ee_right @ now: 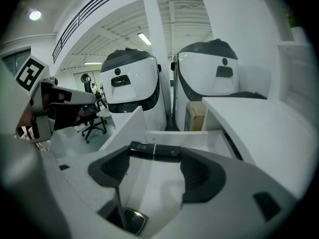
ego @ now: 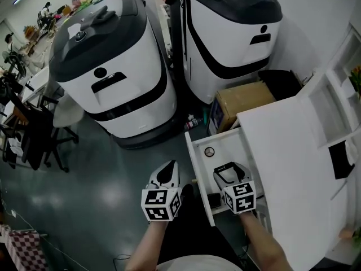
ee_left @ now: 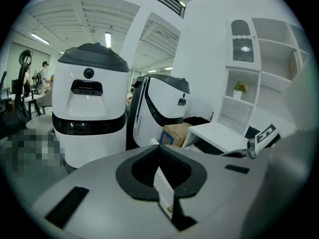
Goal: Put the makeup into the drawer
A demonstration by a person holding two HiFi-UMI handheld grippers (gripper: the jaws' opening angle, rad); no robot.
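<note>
Right hand-held gripper (ego: 230,171) pinches the makeup (ee_right: 154,151), a slim dark tube held crosswise at its jaw tips, above the open drawer (ego: 196,164) of the white bench (ego: 293,151). Left hand-held gripper (ego: 167,173) is pressed together and empty, just outside the drawer's side. Recommended: lower the tube close to the drawer floor, clear of the small dark case (ee_right: 132,221), before spreading the jaws.

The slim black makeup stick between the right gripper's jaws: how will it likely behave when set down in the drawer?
The makeup stick looks rigid: it spans the right gripper's wide jaws without sagging. Its glossy shell may be slippery. If round, it could roll on the smooth drawer floor.
</note>
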